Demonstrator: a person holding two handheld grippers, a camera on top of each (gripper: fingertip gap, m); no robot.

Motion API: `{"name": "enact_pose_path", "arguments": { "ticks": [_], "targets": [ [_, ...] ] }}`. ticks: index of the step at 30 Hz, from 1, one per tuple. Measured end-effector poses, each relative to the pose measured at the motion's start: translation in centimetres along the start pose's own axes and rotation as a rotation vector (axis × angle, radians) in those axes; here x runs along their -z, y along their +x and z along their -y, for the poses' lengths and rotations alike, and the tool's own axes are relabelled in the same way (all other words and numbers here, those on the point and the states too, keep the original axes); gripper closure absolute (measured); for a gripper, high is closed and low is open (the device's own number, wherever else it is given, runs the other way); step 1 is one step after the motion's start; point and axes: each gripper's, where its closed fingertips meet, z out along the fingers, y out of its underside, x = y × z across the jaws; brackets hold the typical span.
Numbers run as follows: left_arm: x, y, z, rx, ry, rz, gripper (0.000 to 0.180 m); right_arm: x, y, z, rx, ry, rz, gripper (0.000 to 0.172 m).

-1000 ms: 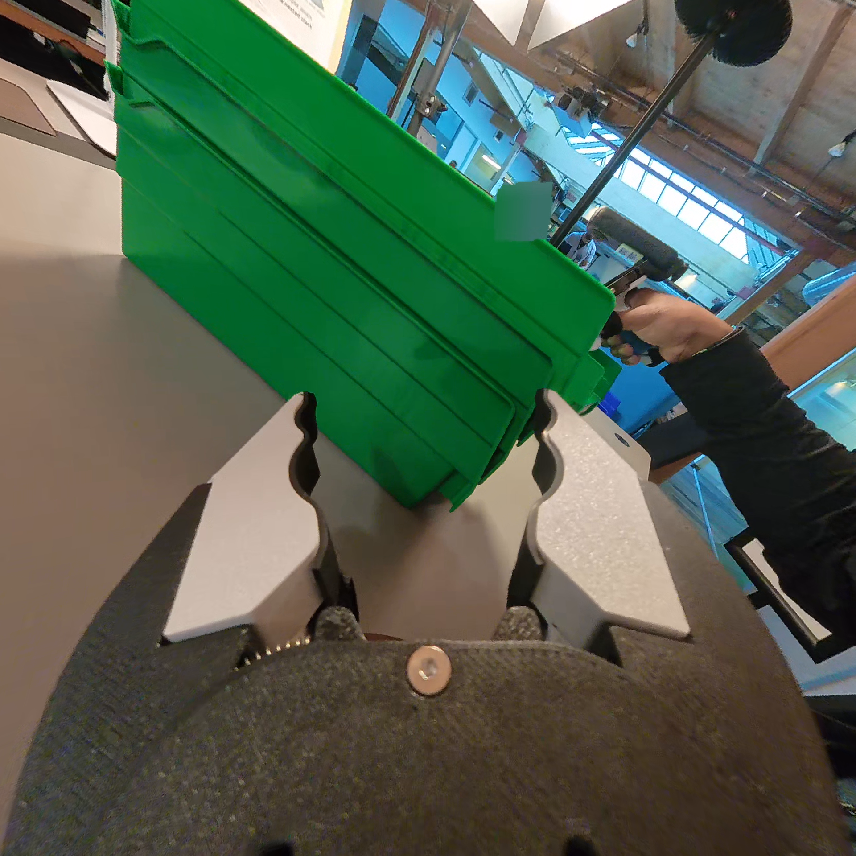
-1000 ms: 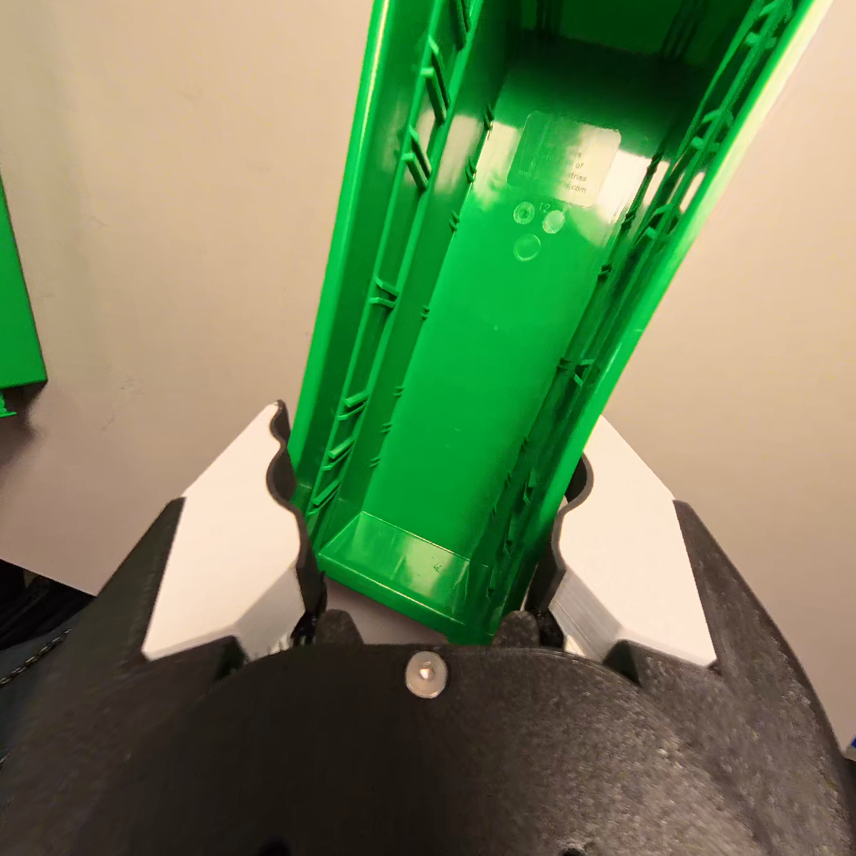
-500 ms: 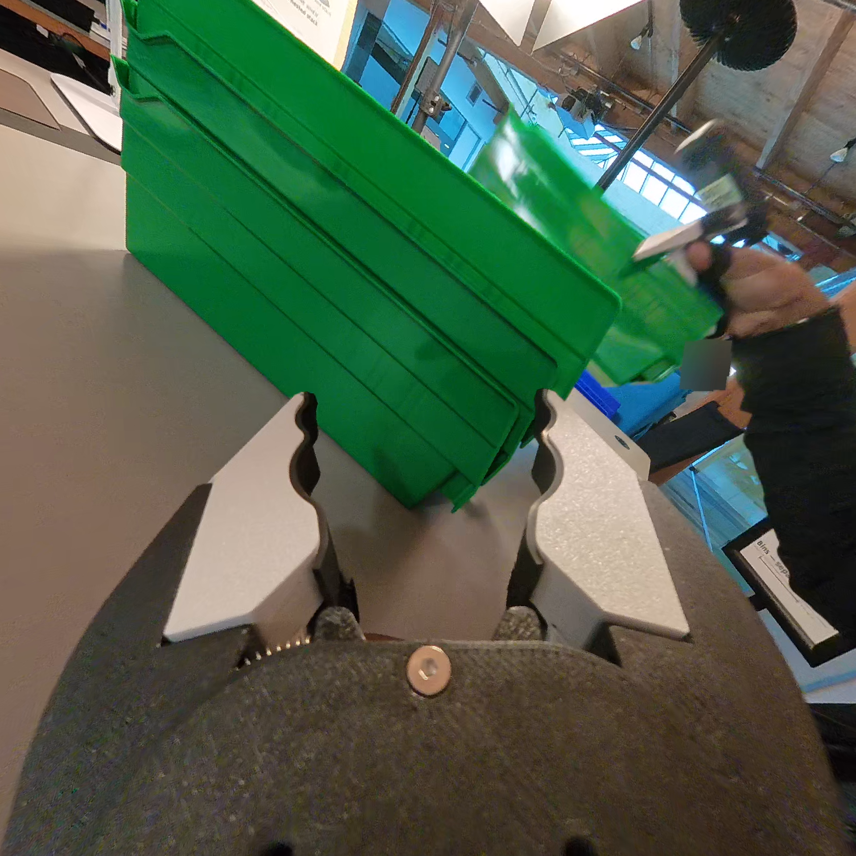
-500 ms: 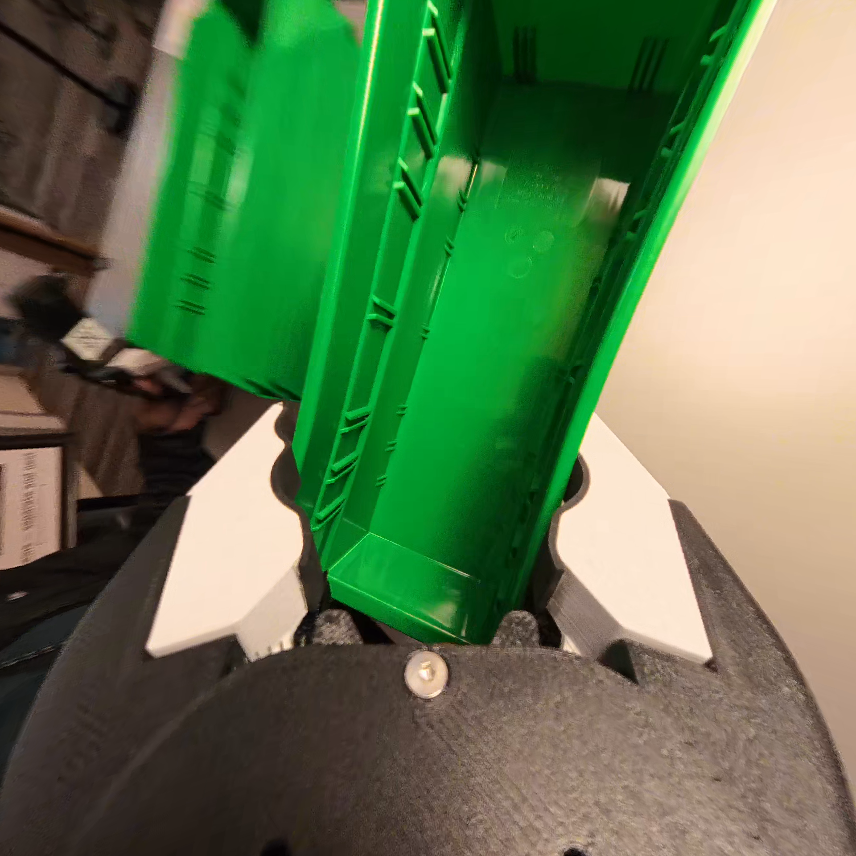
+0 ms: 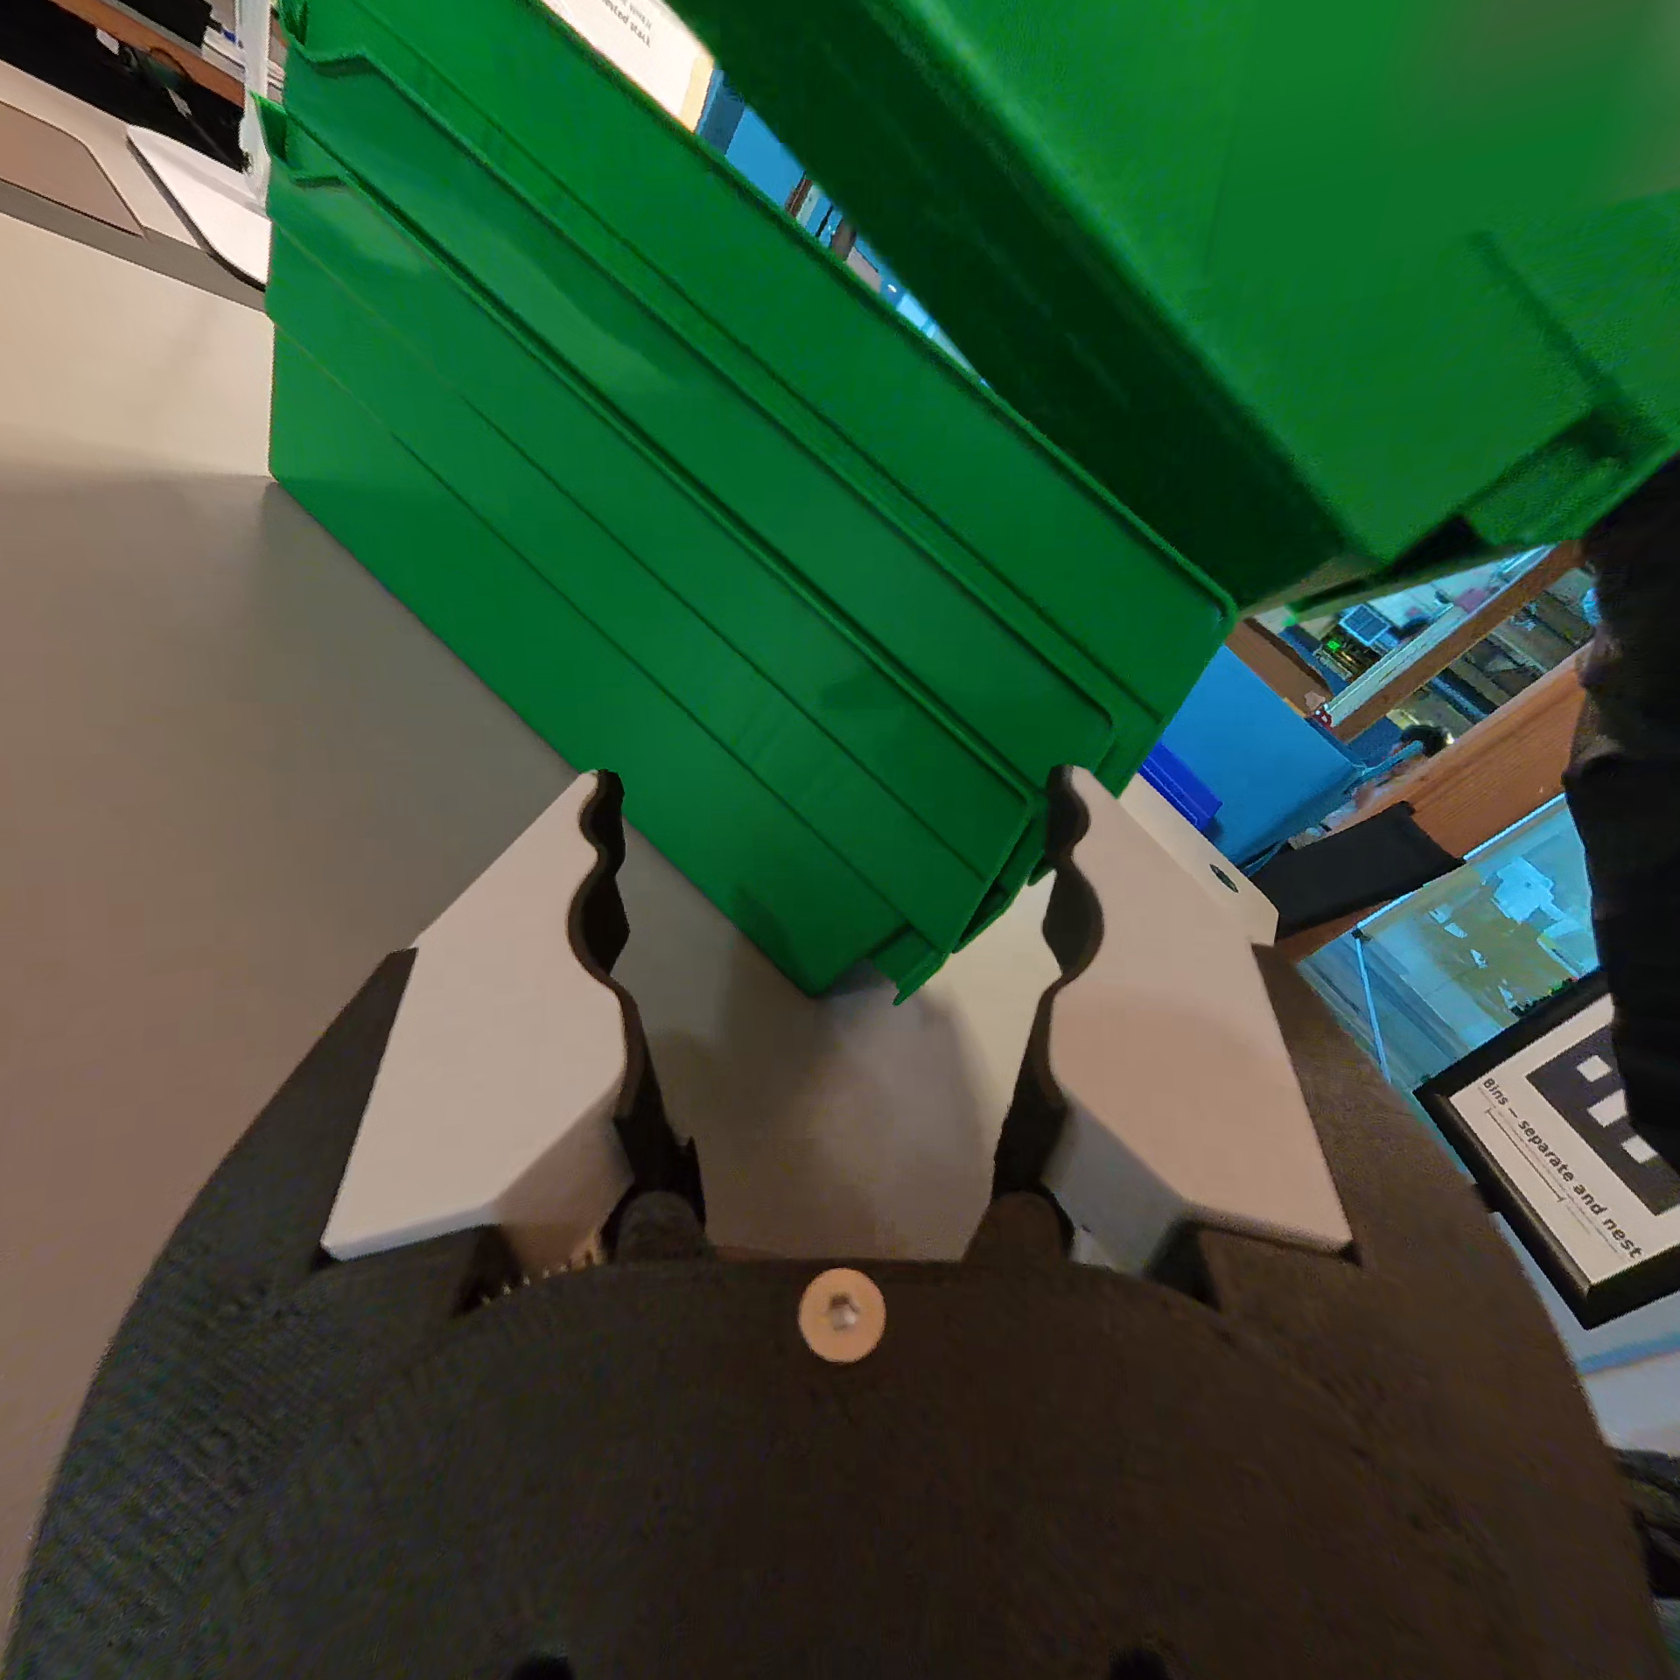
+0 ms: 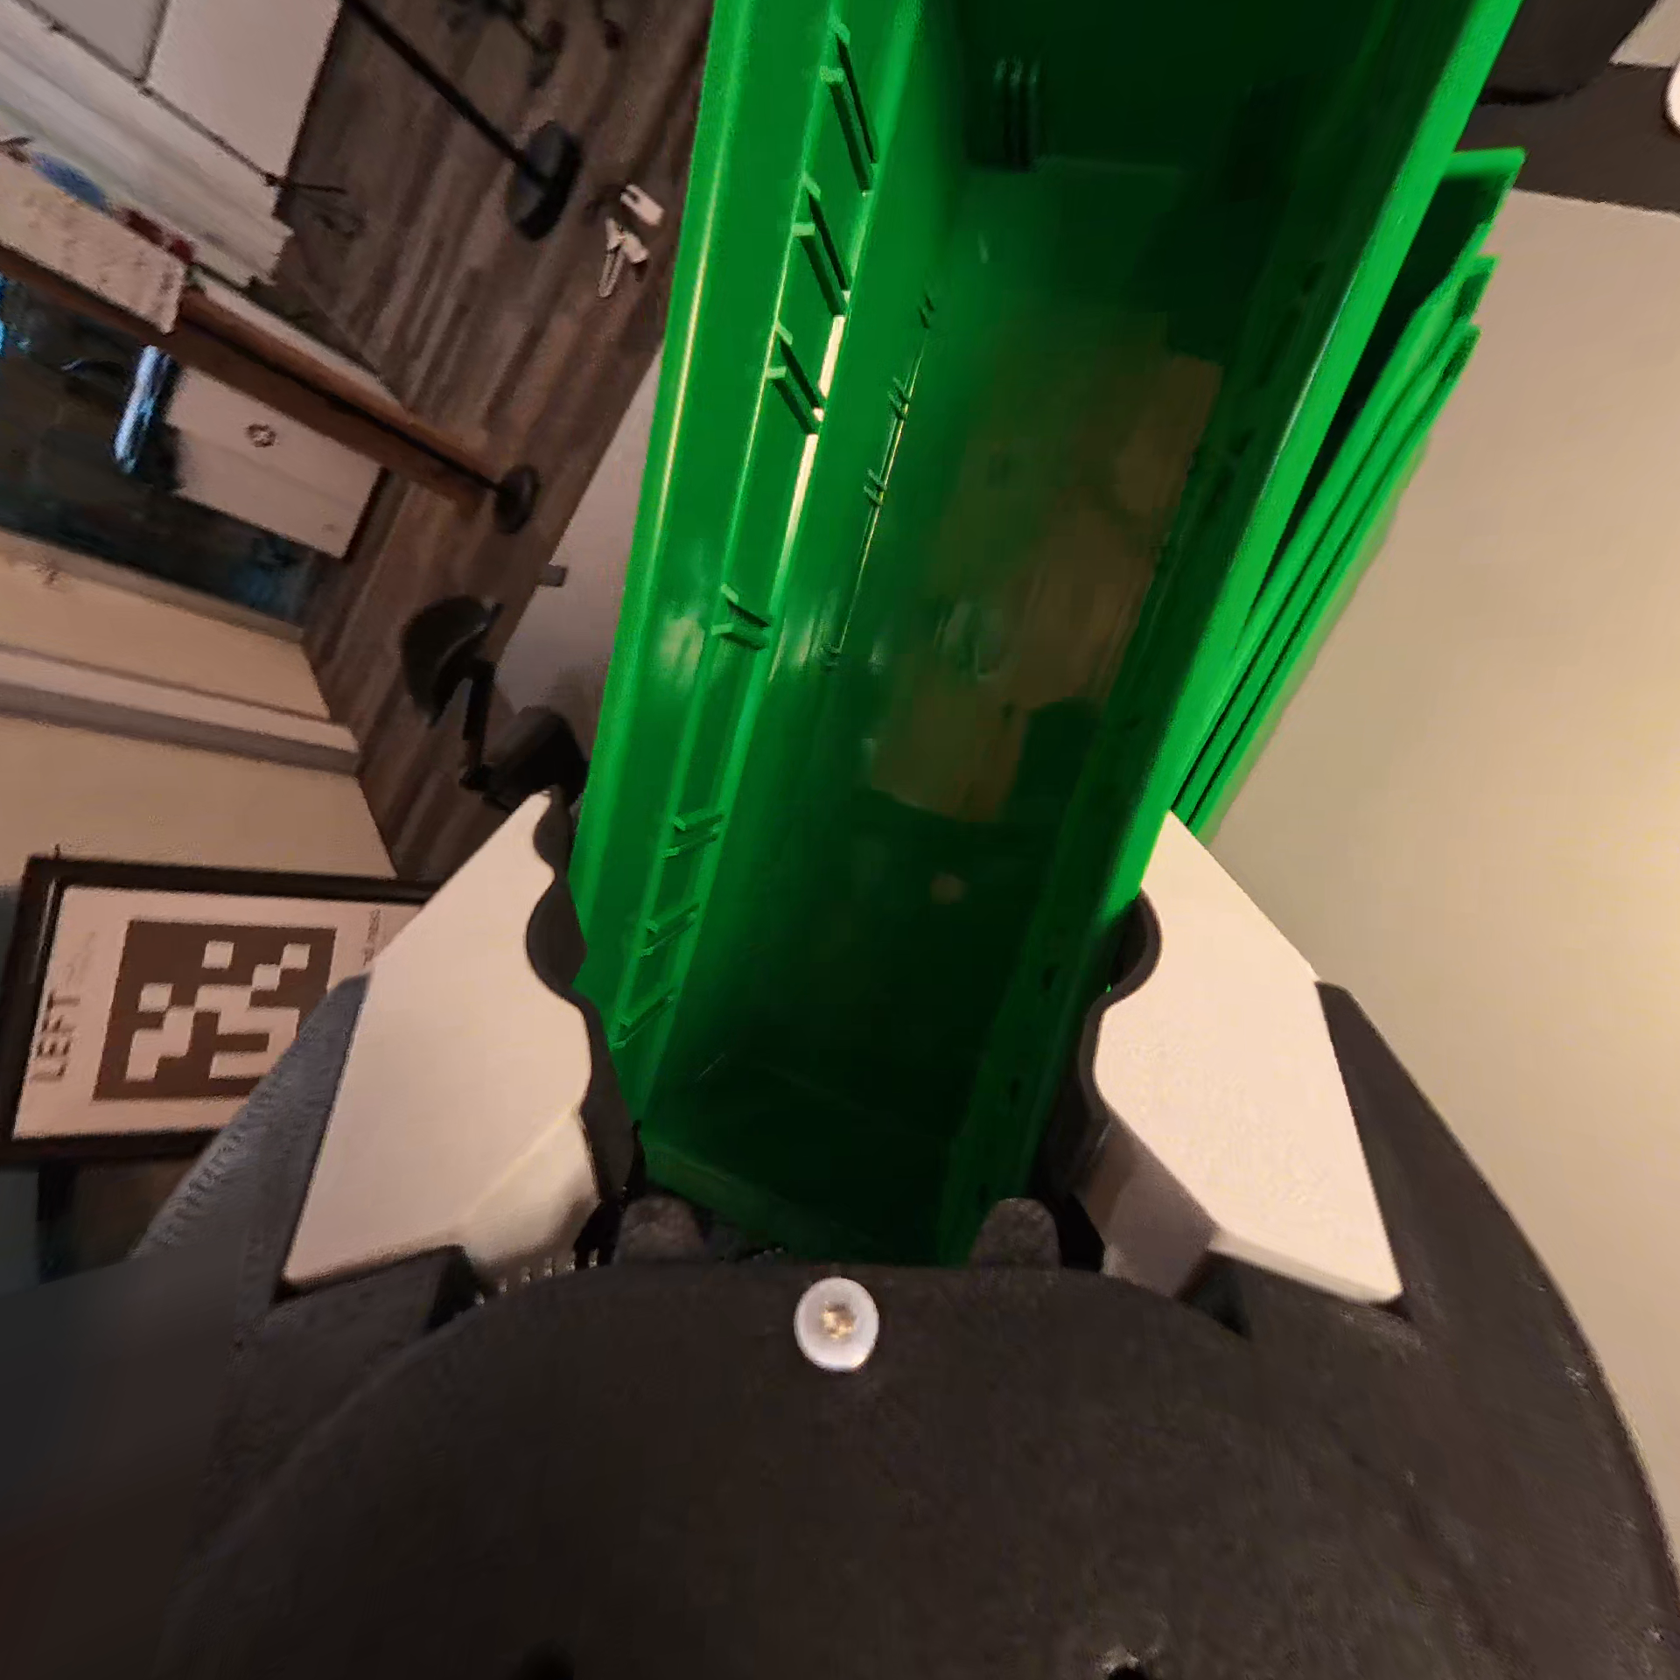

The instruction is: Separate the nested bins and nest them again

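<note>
- Your right gripper (image 6: 845,991) is clamping a single green bin (image 6: 918,564) across its width — both pads are pressing on the long walls, with the bin's near end seated deep against the gripper body. The open interior is facing the right wrist camera.
- In the left wrist view that same bin is filling the 1 o'clock corner, hanging over the nested stack (image 5: 691,564) without touching it, as far as you can see.
- Your left gripper (image 5: 832,873) is standing wide open at the stack's near corner. The right fingertip (image 5: 1064,800) is just beside the stack's rim edges; the left fingertip (image 5: 605,800) is beside the lower wall. No squeeze is showing, so count nothing as held there.
- The stack is sitting on the grey table (image 5: 136,727), running from 11 o'clock down toward the jaws at 6 o'clock.
- Step in hand, by my reading: re-nesting the lifted bin into the stack.
- Doing it well — square the bin's long axis with the stack's before lowering; right now it is looking skewed against it.
- Lead with one end into the top opening, then level out, so the walls are sliding rather than wedging.
- Consider steadying the stack with the left jaws, since a push from above could be skating it across the smooth table.
- Avoid releasing the right grasp until the rims are seating evenly.
</note>
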Motion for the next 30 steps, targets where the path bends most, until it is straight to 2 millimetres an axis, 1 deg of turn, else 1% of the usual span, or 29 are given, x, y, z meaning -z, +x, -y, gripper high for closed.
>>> {"name": "enact_pose_path", "arguments": {
  "ticks": [3,6,10,15,18,21,23,25,27,30],
  "targets": [
    [0.2,0.1,0.1,0.001,0.012,-0.005,0.087,-2.0,1.4,0.2,-0.048,-0.011,-0.069,0.053],
    [0.2,0.1,0.1,0.000,0.011,-0.004,0.087,-3.4,2.8,-0.1,-0.064,-0.027,-0.158,0.051],
    [0.2,0.1,0.2,-0.002,0.016,-0.007,0.087,-5.1,4.2,-1.6,-0.017,-0.106,-0.294,0.043],
    [0.3,0.1,0.3,-0.004,0.026,-0.002,0.087,-5.9,4.4,-2.4,0.008,-0.121,-0.355,0.038],
    [0.4,0.2,0.4,-0.018,0.033,-0.002,0.087,-6.2,4.3,-2.6,0.002,-0.120,-0.351,0.037],
    [0.9,0.6,1.1,-0.057,0.084,0.000,0.086,-5.4,2.9,-2.2,0.025,-0.056,-0.291,0.031],
    [1.4,0.6,1.8,-0.083,0.137,0.010,0.085,-4.2,1.7,-1.9,0.074,0.019,-0.250,0.030],
    [2.1,1.3,2.6,-0.110,0.194,-0.008,0.084,-2.9,0.2,-2.0,0.107,0.096,-0.178,0.028],
    [3.0,2.9,3.6,-0.126,0.261,-0.056,0.084,-1.4,-1.4,-2.7,0.123,0.190,-0.085,0.025],
    [4.8,7.3,5.0,-0.088,0.391,-0.206,0.084,1.3,-3.1,-4.7,0.113,0.371,0.079,0.025]
  ]
}}
